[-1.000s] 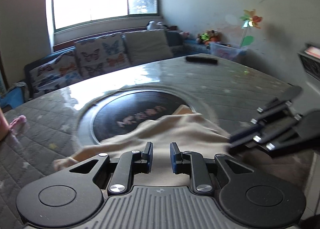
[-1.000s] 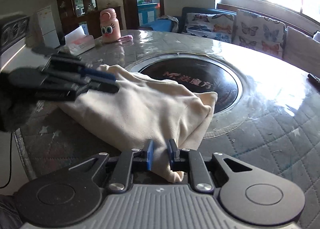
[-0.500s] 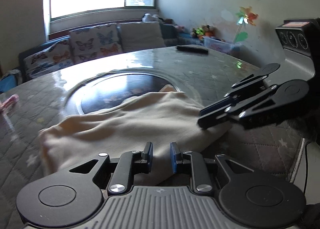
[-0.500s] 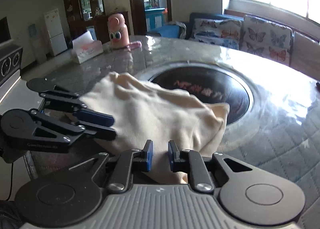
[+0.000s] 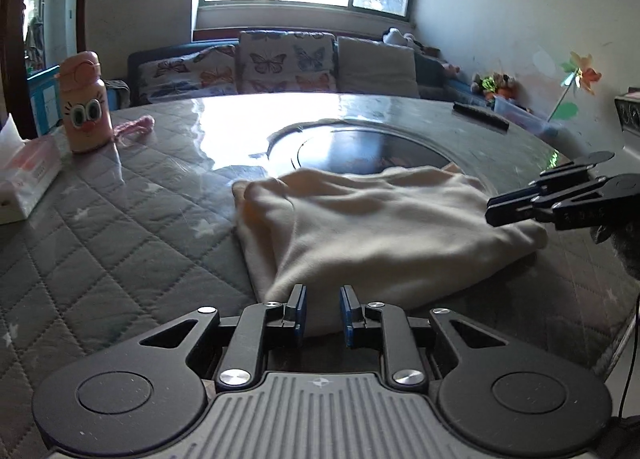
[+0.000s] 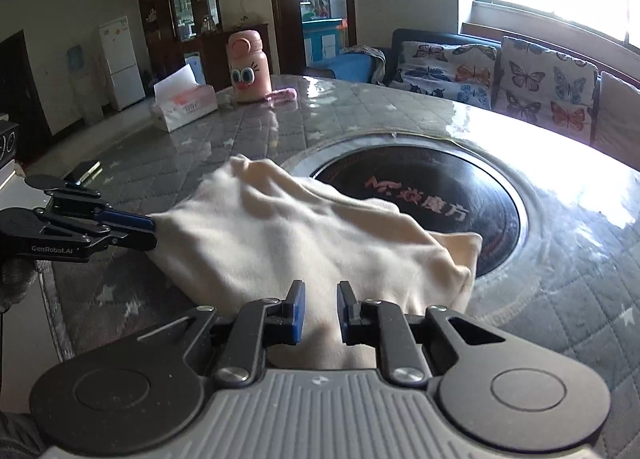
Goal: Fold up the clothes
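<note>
A cream garment [image 5: 384, 231] lies folded in a bundle on the round quilted table, partly over the dark centre disc [image 5: 372, 151]. My left gripper [image 5: 322, 313] sits at the garment's near edge with cloth between its narrowly parted fingers. My right gripper [image 6: 320, 313] is at the opposite edge of the garment [image 6: 304, 243], also with cloth between its fingers. Each gripper shows in the other's view, the right gripper [image 5: 492, 215] at the right and the left gripper [image 6: 150, 233] at the left, both touching the cloth.
A pink cartoon bottle [image 5: 86, 115] and a tissue box [image 5: 24, 179] stand at the table's far left. A black remote [image 5: 480, 117] lies at the far right. A dark phone [image 6: 82, 171] lies near the table edge. A butterfly-cushioned sofa [image 5: 280, 63] stands behind.
Both grippers have pulled back toward the table edge and turned, so the garment lies further in front of them. The left view has swung left, bringing the bottle and tissue box into sight.
</note>
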